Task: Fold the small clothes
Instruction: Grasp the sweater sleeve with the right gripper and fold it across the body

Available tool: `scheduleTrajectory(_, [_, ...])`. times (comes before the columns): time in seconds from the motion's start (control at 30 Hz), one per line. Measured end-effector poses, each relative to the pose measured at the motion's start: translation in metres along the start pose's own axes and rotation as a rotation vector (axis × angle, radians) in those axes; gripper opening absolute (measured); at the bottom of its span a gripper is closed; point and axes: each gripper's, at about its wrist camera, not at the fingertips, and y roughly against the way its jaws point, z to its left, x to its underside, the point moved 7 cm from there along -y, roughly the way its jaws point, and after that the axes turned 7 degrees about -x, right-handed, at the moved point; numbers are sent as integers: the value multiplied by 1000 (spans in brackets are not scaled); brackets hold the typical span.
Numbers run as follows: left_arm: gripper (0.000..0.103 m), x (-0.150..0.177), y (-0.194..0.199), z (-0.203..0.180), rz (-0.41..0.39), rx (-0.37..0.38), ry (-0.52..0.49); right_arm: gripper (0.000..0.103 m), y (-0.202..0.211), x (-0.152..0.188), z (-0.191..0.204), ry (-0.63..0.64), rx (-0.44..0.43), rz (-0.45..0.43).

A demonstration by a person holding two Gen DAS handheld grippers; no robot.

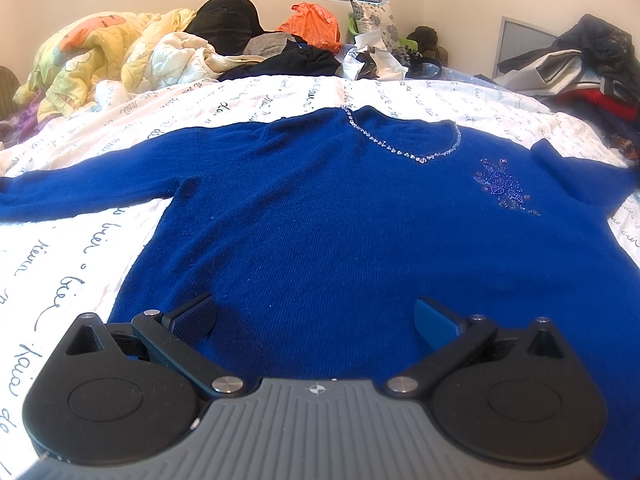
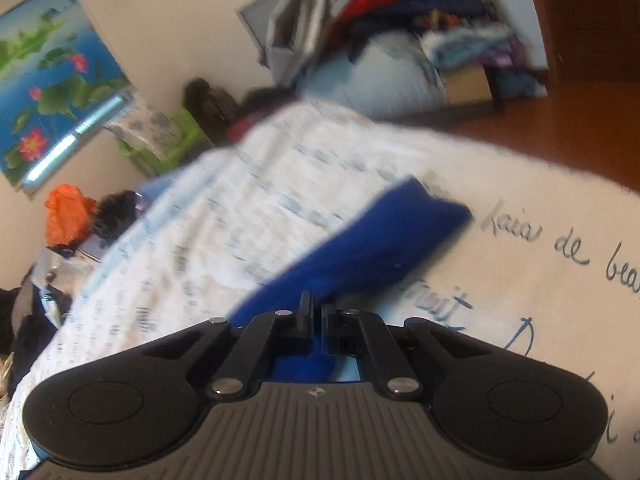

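A royal-blue knit sweater (image 1: 320, 216) lies face up on the bed, with a beaded neckline (image 1: 404, 140) and a beaded motif (image 1: 502, 188) on the chest. Its left sleeve (image 1: 80, 192) stretches out to the left. My left gripper (image 1: 316, 320) is open and empty, low over the sweater's hem. In the right wrist view my right gripper (image 2: 316, 308) is shut on the sweater's right sleeve (image 2: 360, 248), which trails forward over the sheet. The view is blurred by motion.
The bed has a white sheet (image 1: 60, 264) printed with black script. Piled bedding (image 1: 88, 52), dark clothes (image 1: 296, 60) and an orange bag (image 1: 312, 24) lie at the head. More clothes (image 1: 580, 64) are heaped at the right. Wood floor (image 2: 560, 132) lies beyond the bed edge.
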Motion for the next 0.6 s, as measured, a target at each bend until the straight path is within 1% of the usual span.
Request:
scheduleTrajectory(0.03, [103, 0, 0, 0, 0, 0, 1, 2, 11, 1, 19, 32, -38, -17])
scheduleTrajectory(0.07, [103, -1, -1, 1, 0, 0, 3, 2, 25, 6, 46, 87, -97, -35])
scheduleTrajectory(0.1, [103, -1, -1, 1, 0, 0, 5, 2, 41, 14, 78, 147, -162, -48])
scheduleTrajectory(0.13, [103, -1, -1, 1, 0, 1, 6, 2, 57, 27, 114, 203, -247, -45])
scheduleTrajectory(0.17, [103, -2, -2, 1, 0, 0, 6, 2, 74, 47, 155, 255, -354, -24])
scheduleTrajectory(0.23, [103, -1, -1, 1, -1, 0, 6, 5, 105, 101, 231, 343, -559, 51])
scheduleTrajectory(0.27, [103, -1, -1, 1, -1, 0, 4, 11, 120, 137, 266, 397, -655, 117])
scheduleTrajectory(0.3, [103, -1, -1, 1, -1, 2, 2, 43, 130, 178, 294, 449, -749, 229])
scheduleTrajectory(0.33, [103, -1, -1, 1, -1, 5, 1, 87, 135, 217, 311, 493, -799, 361])
scheduleTrajectory(0.37, [103, -1, -1, 1, -2, 9, 2, 91, 139, 253, 319, 546, -790, 478])
scheduleTrajectory(0.4, [103, -1, 0, 2, -3, 14, 6, 91, 144, 274, 318, 585, -757, 487])
scheduleTrajectory(0.43, [103, -1, 0, 3, -5, 19, 14, 91, 151, 284, 310, 610, -729, 422])
scheduleTrajectory(0.47, [103, -1, 0, 4, -8, 27, 26, 91, 159, 287, 301, 618, -712, 345])
scheduleTrajectory(0.5, [103, -1, 1, 6, -13, 38, 42, 91, 166, 286, 290, 607, -703, 290])
scheduleTrajectory(0.53, [103, -3, 3, 9, -18, 55, 62, 91, 171, 286, 280, 594, -693, 261])
scheduleTrajectory(0.6, [103, -12, 6, 15, -32, 75, 126, 91, 176, 282, 255, 588, -641, 225])
